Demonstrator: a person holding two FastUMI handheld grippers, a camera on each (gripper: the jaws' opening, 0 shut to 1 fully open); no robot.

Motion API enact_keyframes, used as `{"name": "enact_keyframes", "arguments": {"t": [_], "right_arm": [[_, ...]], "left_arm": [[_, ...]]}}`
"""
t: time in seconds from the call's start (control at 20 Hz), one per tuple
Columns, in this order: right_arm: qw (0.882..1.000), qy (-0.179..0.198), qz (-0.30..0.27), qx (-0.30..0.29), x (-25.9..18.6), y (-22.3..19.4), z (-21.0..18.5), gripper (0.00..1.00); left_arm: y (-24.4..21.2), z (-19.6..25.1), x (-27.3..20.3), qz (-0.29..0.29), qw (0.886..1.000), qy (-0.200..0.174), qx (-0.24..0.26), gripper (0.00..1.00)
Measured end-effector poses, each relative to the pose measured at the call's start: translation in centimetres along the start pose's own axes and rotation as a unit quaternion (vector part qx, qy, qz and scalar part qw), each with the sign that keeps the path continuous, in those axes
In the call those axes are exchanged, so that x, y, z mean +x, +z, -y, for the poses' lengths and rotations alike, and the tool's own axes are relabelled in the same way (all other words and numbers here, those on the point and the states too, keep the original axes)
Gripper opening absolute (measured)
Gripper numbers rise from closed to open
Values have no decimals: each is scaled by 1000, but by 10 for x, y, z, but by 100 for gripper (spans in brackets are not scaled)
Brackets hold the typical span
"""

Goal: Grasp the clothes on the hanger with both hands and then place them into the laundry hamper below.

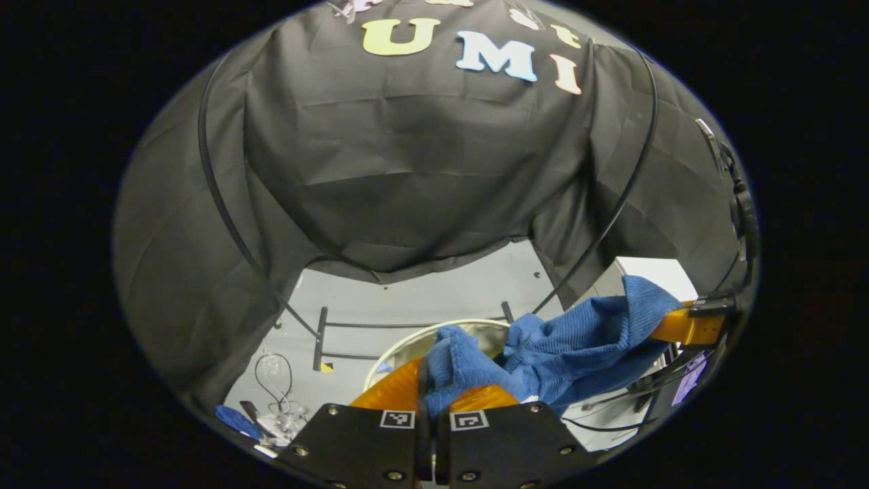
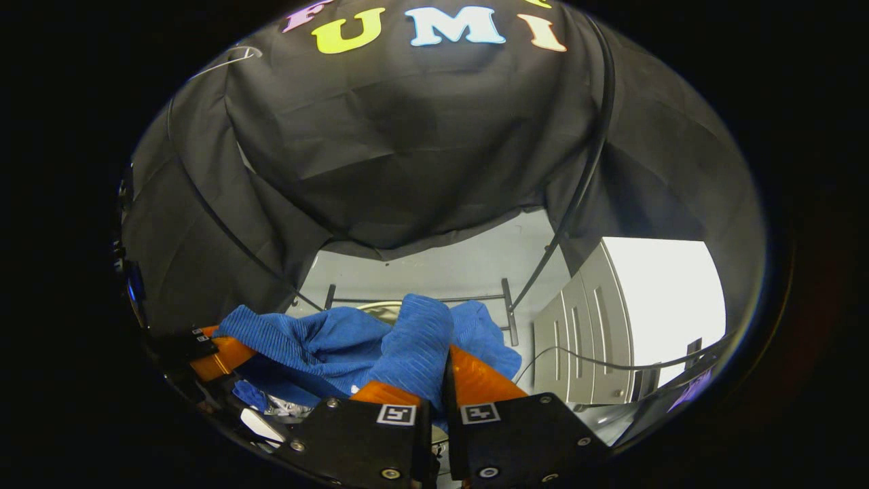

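A blue ribbed garment point(image 1: 563, 346) stretches between my two grippers. In the left gripper view my left gripper point(image 1: 429, 380) is shut on one bunched end of the cloth, and the other gripper point(image 1: 686, 326) holds the far end at the right. Below the cloth the round pale rim of the laundry hamper point(image 1: 407, 343) shows. In the right gripper view my right gripper point(image 2: 445, 370) is shut on a fold of the blue garment point(image 2: 353, 350), which drapes left toward the other gripper point(image 2: 217, 356). A bit of the hamper rim point(image 2: 380, 307) peeks out behind the cloth.
A dark metal rack base point(image 1: 353, 333) stands on the grey floor behind the hamper. A white cabinet point(image 2: 590, 333) stands to the right. Cables run down the wall, and loose wires with small bits point(image 1: 275, 407) lie on the floor at left.
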State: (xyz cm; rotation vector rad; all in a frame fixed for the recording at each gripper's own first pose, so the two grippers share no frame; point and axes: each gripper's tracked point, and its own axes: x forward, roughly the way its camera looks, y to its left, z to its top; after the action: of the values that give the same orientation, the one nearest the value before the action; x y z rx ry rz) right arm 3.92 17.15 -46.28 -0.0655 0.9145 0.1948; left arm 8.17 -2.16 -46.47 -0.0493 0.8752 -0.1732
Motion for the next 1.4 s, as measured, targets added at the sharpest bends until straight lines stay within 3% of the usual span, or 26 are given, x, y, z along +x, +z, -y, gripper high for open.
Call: {"name": "enact_keyframes", "arguments": {"t": [0.05, 0.1, 0.2, 0.4, 0.45, 0.5, 0.65, 0.7, 0.75, 0.8, 0.9, 1.05, 1.1, 1.4], "right_arm": [[1000, 0, -5, -2, -1, -3, 0, 6], [1000, -1, -9, -4, -3, -6, 1, 12], [1000, -3, -14, -6, -6, -10, 1, 16], [1000, -7, -30, -2, -9, -20, 0, 21], [999, -7, -33, 0, -10, -21, -1, 14], [999, -9, -35, 1, -10, -21, -2, 22], [999, -12, -46, -1, -14, -24, -3, 23], [999, -9, -52, -1, -16, -27, -6, 27], [998, -6, -56, -4, -20, -28, -7, 23], [998, 1, -57, -6, -24, -27, -10, 30], [998, 10, -55, -4, -34, -26, -11, 54], [999, -2, -45, -7, -46, -18, 0, 89], [999, -1, -41, -7, -50, -17, 2, 96], [1000, 10, 20, 4, -81, 24, 32, 95]], "left_arm": [[-3, 1, 1, -7, 1000, -1, -1, 4], [-5, 1, 3, -11, 1000, -1, -1, 2], [-6, 2, 6, -17, 1000, 1, -5, 7], [-14, 3, 10, -31, 999, -2, -15, 7], [-15, 4, 8, -32, 999, -4, -13, 7], [-15, 4, 9, -33, 999, -5, -11, 7], [-16, 5, 10, -45, 999, -7, -10, 8], [-16, 3, 12, -50, 999, -2, -7, 9], [-20, 3, 12, -54, 999, -1, -5, 5], [-21, 5, 10, -59, 998, -3, -5, 16], [-28, 12, 7, -67, 998, -13, -15, 42], [-16, 12, 3, -62, 998, -13, -13, 81], [-7, 9, -5, -58, 998, -8, -5, 94], [62, 29, -64, -24, 999, 22, 8, 96]]}}
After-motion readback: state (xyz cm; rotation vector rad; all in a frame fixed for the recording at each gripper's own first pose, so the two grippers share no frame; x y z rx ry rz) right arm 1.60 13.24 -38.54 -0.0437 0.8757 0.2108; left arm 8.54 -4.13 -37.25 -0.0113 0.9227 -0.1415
